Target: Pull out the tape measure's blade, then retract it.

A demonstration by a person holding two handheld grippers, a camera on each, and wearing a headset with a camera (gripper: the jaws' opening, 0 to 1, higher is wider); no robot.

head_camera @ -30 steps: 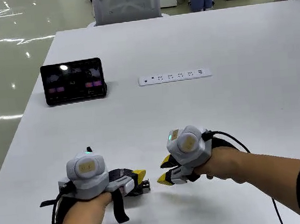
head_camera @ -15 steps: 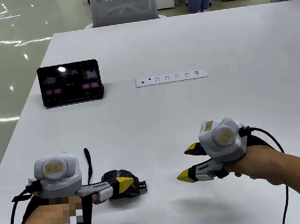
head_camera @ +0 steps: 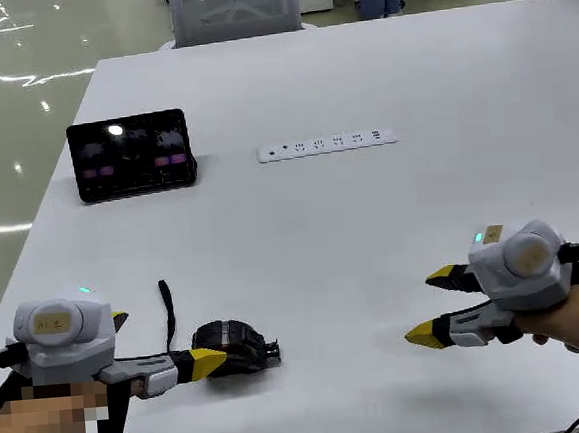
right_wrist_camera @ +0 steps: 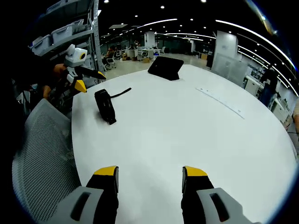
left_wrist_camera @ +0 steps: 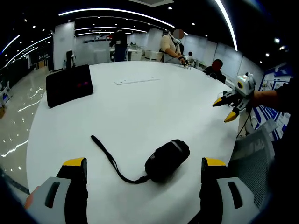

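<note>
My left gripper point(left_wrist_camera: 144, 163) stood with its jaws spread wide and nothing between them. In the left gripper view the two yellow tips framed the tape measure point(head_camera: 235, 346), which lay on the white table point(head_camera: 371, 230) a little ahead of the jaws and nearer the right-hand one. In the head view one yellow tip sat just beside the left end of the black case; I could not tell whether it touched. The black wrist strap point(head_camera: 166, 311) ran from the case across the table top and away toward the far side, passing close by my left gripper.

My right gripper point(head_camera: 431, 306) hung off to the right, well apart from the tape measure. Its jaws were also wide open and empty, with the tips pointing left toward the case. In the right gripper view the tape measure and the left gripper sat far off at the upper left.

Farther back on the table a dark tablet point(head_camera: 131, 155) stood propped on the left, its screen faintly lit. A white power strip point(head_camera: 326, 144) lay flat near the middle. Beyond the far edge stood a grey mesh chair point(head_camera: 233, 8).
</note>
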